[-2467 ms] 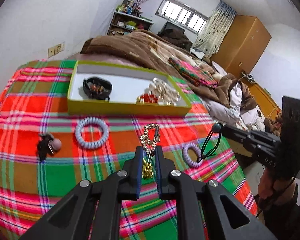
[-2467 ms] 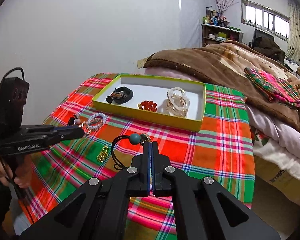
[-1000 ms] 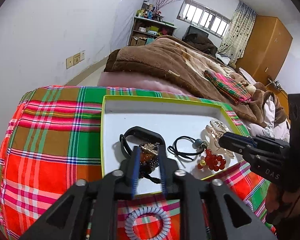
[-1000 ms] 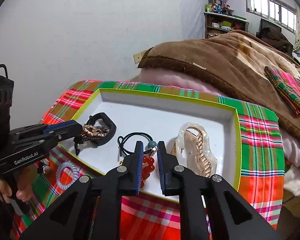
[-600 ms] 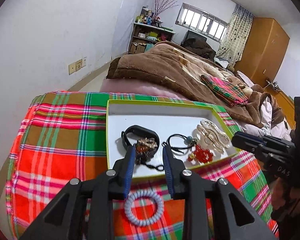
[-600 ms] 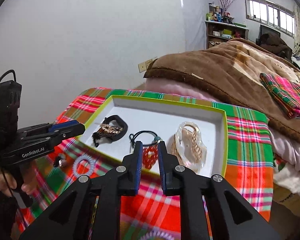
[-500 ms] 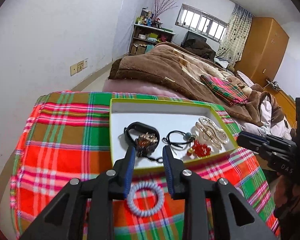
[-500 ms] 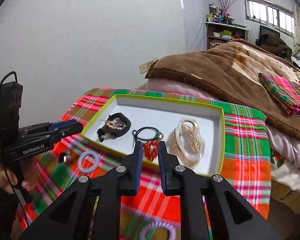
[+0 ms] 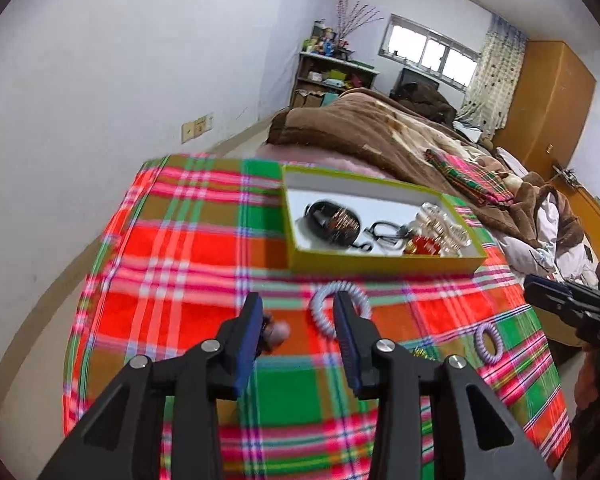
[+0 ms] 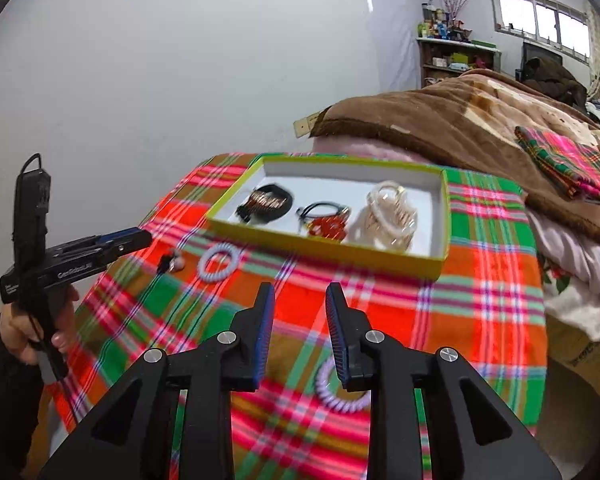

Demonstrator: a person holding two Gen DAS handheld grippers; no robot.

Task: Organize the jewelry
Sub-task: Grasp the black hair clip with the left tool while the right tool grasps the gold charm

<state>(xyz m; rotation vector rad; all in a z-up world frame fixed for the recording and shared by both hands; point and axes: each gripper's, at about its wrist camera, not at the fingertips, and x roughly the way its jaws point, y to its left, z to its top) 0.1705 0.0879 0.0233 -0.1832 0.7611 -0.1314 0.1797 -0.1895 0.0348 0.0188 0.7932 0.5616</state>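
Left wrist view is showing the left tongs (image 9: 296, 318) hanging over the plaid worktop (image 9: 172, 248), their jaws opening and nothing between the pads; a pale coil hair tie (image 9: 339, 307) is lying flat just ahead, partly behind the right-hand finger, with a small dark clip with a pink bead (image 9: 275, 331) lying just inside the left-hand finger. In the right wrist view the right tongs (image 10: 300, 322) are also opening and carrying nothing, and a lilac coil hair tie (image 10: 336, 394) is lying below and a little right of their tips. Beyond both, the yellow-green box (image 10: 328, 254) is already holding several pieces. Each coil seems nearest its own hand, so each pickup probably calls for a short dip forward and down.
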